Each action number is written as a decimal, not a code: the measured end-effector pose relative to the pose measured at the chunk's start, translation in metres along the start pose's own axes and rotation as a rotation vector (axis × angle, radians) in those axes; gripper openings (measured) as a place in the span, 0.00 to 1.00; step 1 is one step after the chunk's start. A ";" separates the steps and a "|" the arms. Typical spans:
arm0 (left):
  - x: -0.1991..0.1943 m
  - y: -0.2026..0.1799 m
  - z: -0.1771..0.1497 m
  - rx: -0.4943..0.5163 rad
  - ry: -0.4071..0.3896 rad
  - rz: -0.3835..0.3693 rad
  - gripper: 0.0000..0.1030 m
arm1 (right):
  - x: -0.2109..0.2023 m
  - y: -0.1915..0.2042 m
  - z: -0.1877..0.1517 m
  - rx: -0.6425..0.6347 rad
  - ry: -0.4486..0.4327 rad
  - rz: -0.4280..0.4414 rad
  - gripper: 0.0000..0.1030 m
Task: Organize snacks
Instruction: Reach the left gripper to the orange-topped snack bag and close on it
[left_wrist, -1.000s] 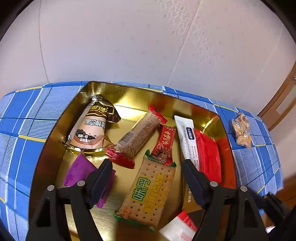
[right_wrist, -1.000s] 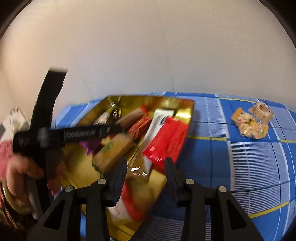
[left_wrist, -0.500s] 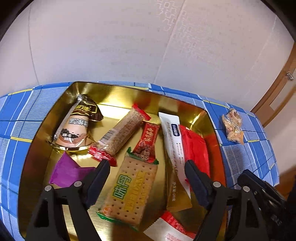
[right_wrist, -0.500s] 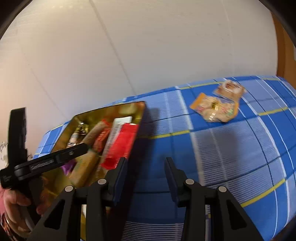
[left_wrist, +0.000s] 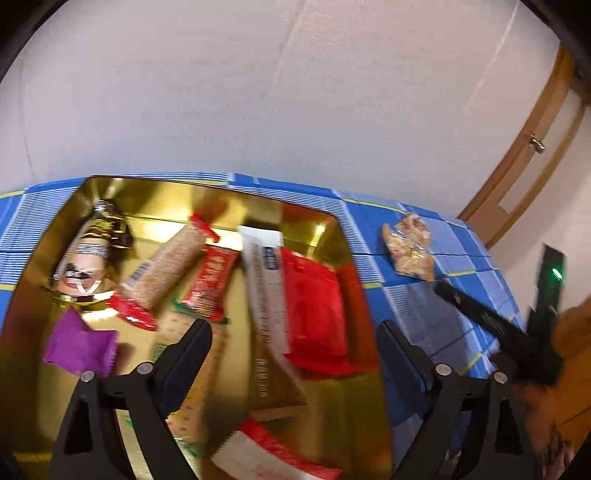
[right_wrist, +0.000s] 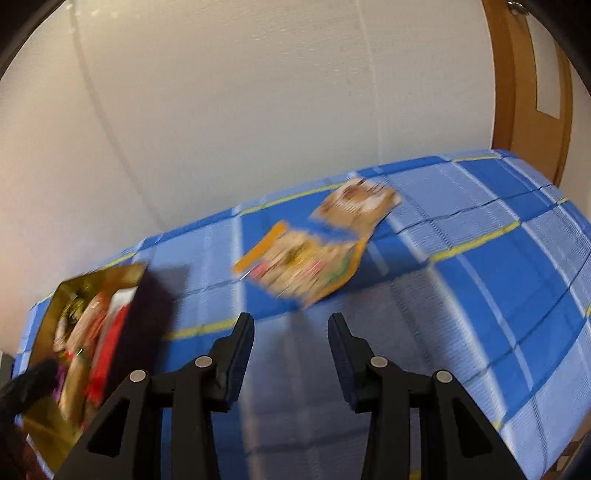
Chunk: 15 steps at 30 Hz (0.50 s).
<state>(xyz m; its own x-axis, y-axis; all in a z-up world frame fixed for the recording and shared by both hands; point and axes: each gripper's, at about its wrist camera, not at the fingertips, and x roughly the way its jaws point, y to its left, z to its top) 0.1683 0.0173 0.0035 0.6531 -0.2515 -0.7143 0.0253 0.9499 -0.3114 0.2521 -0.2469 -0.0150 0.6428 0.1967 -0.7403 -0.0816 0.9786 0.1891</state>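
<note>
A gold tin tray (left_wrist: 155, 197) on the blue checked tablecloth holds several snacks: a red packet (left_wrist: 314, 310), a long white packet (left_wrist: 267, 295), a sesame bar (left_wrist: 166, 269), a purple wrapper (left_wrist: 79, 345). My left gripper (left_wrist: 291, 345) hovers open and empty over the tray. Two snack packets lie on the cloth right of the tray: an orange-edged one (right_wrist: 303, 264) and a smaller one (right_wrist: 356, 206); they also show in the left wrist view (left_wrist: 408, 249). My right gripper (right_wrist: 291, 328) is open and empty, just short of the orange-edged packet.
The tray (right_wrist: 48, 325) sits at the left of the right wrist view. A white wall runs behind the table. A wooden door frame (right_wrist: 524, 74) stands at the right. The cloth's right edge (right_wrist: 576, 206) drops off near the door.
My right gripper has swung right, away from the tray, toward the two packets on the cloth. The left gripper has drifted right over the tray. Both stay open.
</note>
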 end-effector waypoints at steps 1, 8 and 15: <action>0.001 -0.004 0.000 0.005 0.003 -0.016 0.90 | 0.007 -0.005 0.010 0.004 0.008 -0.008 0.41; 0.006 -0.025 0.002 0.079 0.017 -0.048 0.91 | 0.060 -0.015 0.073 -0.019 0.054 -0.004 0.41; 0.002 -0.024 0.005 0.078 0.009 -0.049 0.91 | 0.077 -0.020 0.055 0.130 0.192 0.077 0.41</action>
<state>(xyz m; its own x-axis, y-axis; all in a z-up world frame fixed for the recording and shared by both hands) 0.1726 -0.0050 0.0129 0.6428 -0.2989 -0.7053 0.1159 0.9481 -0.2962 0.3449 -0.2551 -0.0402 0.4805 0.2910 -0.8273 -0.0181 0.9464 0.3225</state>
